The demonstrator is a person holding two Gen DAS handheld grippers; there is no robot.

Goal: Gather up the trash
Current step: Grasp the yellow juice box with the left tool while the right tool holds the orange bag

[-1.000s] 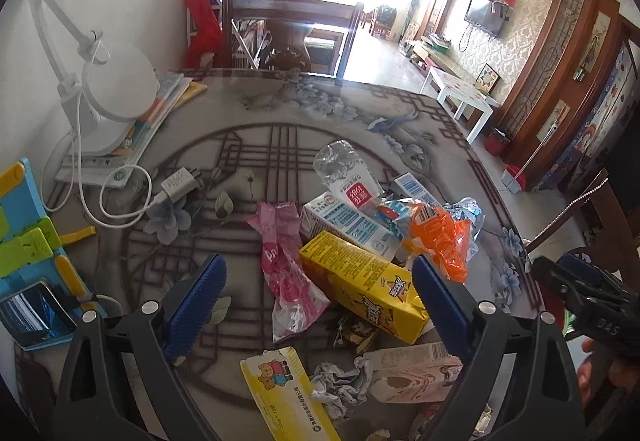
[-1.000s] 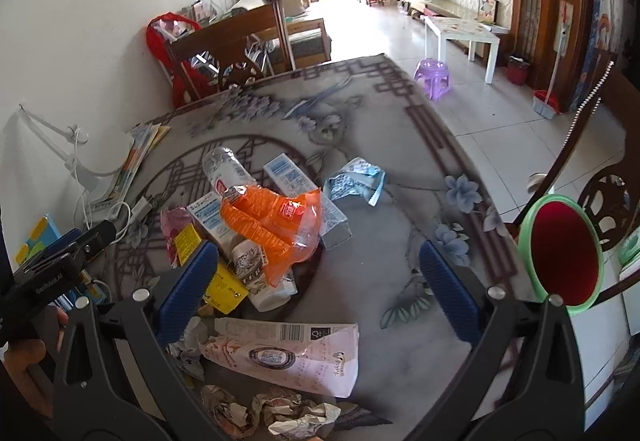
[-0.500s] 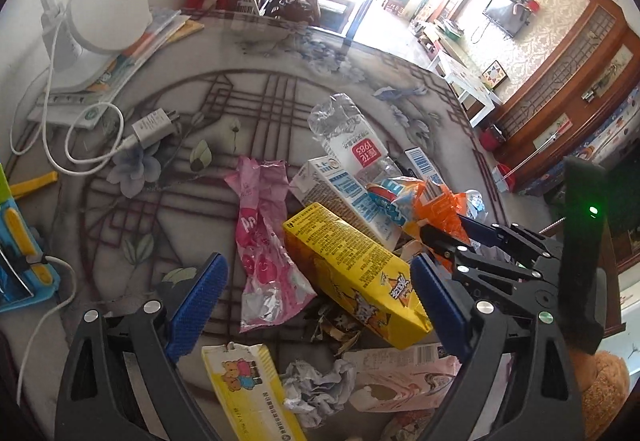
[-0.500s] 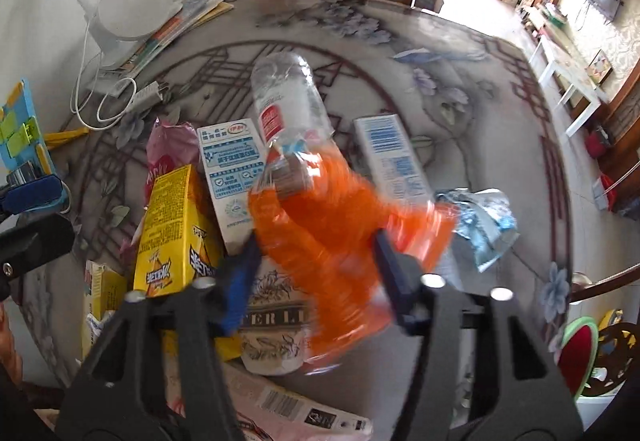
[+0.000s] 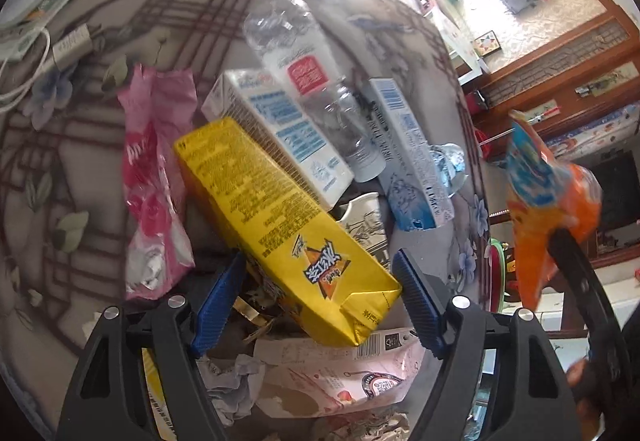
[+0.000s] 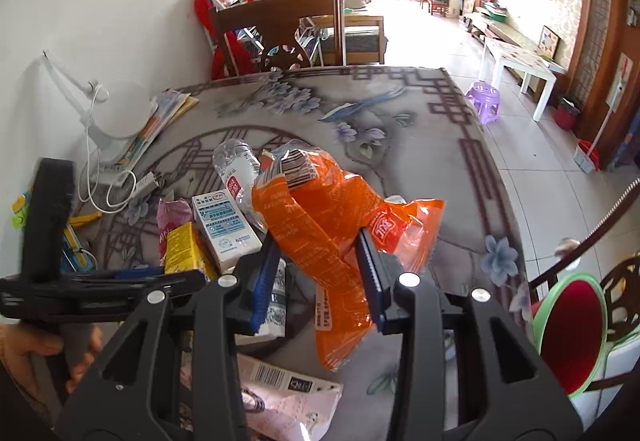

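A pile of trash lies on the patterned table (image 6: 420, 129). My left gripper (image 5: 320, 261) points down over a yellow drink carton (image 5: 280, 217). The carton's near end sits between the blue pads, which are closing, with a small gap still showing at the left pad (image 5: 218, 301). My right gripper (image 6: 316, 253) is shut on a crumpled orange snack bag (image 6: 320, 217), its jaws still tightening. The bag hangs above the table. In the left wrist view the orange snack bag (image 5: 548, 209) shows at the right edge.
A clear bottle (image 5: 304, 53), a white-and-blue carton (image 5: 280, 129), a blue box (image 5: 412, 161), a pink wrapper (image 5: 156, 177) and a pink pouch (image 5: 340, 377) lie around the yellow carton. A green bin with a red inside (image 6: 576, 329) stands off the table's right. A white lamp (image 6: 116, 113) stands at the left.
The left gripper dropped close over the yellow carton and its jaws narrowed. The right gripper closed on the orange bag and lifted it off the pile, away to the right.
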